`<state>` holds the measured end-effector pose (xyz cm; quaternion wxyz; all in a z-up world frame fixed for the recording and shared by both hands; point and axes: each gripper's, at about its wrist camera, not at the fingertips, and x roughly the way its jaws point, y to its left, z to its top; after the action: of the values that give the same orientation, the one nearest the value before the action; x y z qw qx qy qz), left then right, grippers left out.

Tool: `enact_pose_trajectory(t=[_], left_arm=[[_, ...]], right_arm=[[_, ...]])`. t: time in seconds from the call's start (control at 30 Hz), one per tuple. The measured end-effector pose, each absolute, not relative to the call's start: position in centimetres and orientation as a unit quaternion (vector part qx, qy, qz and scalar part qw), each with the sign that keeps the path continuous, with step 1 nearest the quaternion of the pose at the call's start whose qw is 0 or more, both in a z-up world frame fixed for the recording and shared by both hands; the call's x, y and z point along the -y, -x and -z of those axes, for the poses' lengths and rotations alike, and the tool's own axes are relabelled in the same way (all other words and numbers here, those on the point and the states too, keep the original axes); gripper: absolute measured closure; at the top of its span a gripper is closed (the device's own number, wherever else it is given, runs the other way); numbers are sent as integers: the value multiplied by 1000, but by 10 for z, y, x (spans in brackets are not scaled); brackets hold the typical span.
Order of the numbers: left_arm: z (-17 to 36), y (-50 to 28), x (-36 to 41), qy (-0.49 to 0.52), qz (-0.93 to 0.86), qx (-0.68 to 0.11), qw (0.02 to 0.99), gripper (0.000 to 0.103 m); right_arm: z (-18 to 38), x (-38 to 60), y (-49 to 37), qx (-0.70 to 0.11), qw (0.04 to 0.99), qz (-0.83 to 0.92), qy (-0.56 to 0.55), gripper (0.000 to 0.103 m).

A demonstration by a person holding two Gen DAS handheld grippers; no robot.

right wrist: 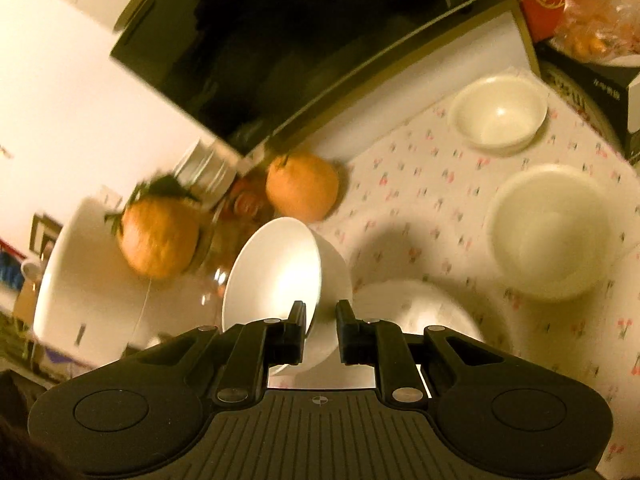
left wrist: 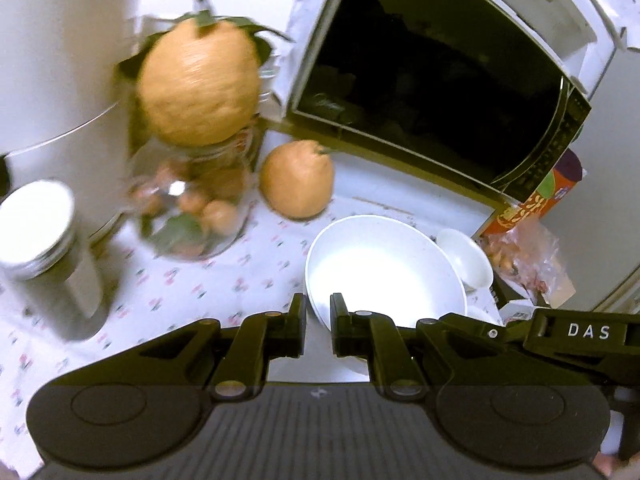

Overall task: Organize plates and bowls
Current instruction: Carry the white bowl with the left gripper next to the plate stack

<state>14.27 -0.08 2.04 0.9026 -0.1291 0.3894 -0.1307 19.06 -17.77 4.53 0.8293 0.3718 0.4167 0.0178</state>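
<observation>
Item 1: my left gripper point(left wrist: 318, 316), fingers clenched on the near rim of a large white bowl point(left wrist: 384, 268).
Item 2: my right gripper point(right wrist: 321, 322), fingers clamping a tilted white bowl point(right wrist: 280, 280) by its rim.
Item 3: two cream bowls point(right wrist: 498, 114) on the desk point(right wrist: 420, 184), ahead and right of those fingers.

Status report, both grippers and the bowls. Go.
Left gripper shut on big bowl rim. Right gripper shut on tilted bowl. Two bowls loose on tablecloth. Orange close by.
</observation>
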Motion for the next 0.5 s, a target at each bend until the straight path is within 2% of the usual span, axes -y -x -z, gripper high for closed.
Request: enact_pose_trajectory(t=[0.3, 0.5], left_arm=[[-15, -116, -32, 118, 130, -399, 900, 92], [-3, -105, -62, 130, 130, -434, 882, 92]], right_arm=[[-32, 151, -170, -443, 808, -51, -385, 87], [-30, 125, -164, -458, 809, -77, -360, 87]])
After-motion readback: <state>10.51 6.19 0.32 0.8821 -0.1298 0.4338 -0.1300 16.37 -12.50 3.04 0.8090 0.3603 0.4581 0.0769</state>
